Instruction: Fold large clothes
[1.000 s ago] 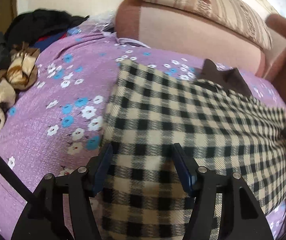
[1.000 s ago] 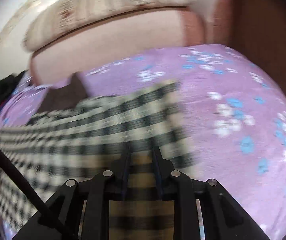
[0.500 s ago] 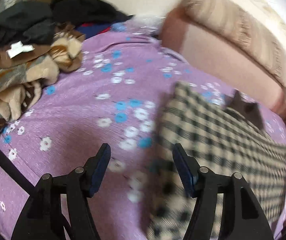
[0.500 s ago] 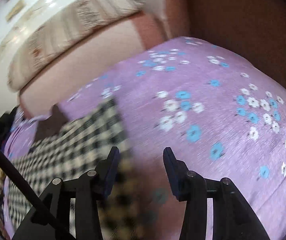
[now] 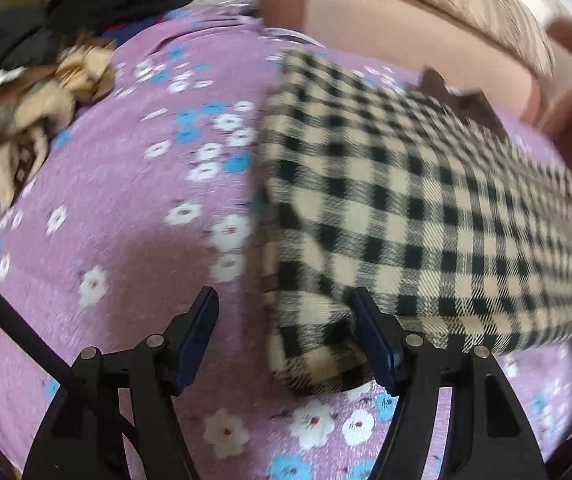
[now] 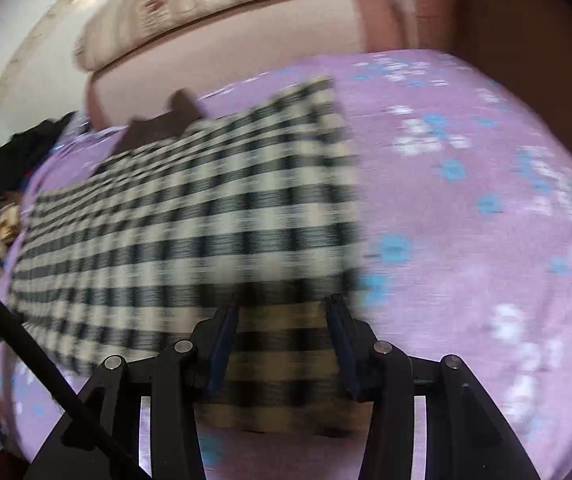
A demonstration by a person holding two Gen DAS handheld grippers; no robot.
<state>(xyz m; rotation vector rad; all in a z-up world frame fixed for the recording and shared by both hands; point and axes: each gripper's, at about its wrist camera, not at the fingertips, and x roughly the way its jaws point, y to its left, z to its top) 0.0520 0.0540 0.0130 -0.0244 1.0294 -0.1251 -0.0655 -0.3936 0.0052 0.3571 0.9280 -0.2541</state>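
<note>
A cream and black checked garment (image 5: 405, 208) lies folded into a long band on the purple flowered bedspread (image 5: 126, 220). A dark brown collar (image 5: 465, 104) sticks out at its far edge. My left gripper (image 5: 284, 312) is open, its jaws astride the garment's near left corner. In the right wrist view the garment (image 6: 190, 216) stretches away to the left. My right gripper (image 6: 284, 312) is open with the garment's near right end lying between its jaws.
A heap of brown, tan and black clothes (image 5: 18, 120) lies at the far left of the bed. A pink sofa back (image 5: 385, 28) with a striped cushion (image 6: 222, 4) runs along the far side. A brown wooden panel (image 6: 525, 20) stands at the right.
My right gripper opened and let go of the garment, swung off to the right, then came back over its right end. My left gripper swung left, then returned to the left corner.
</note>
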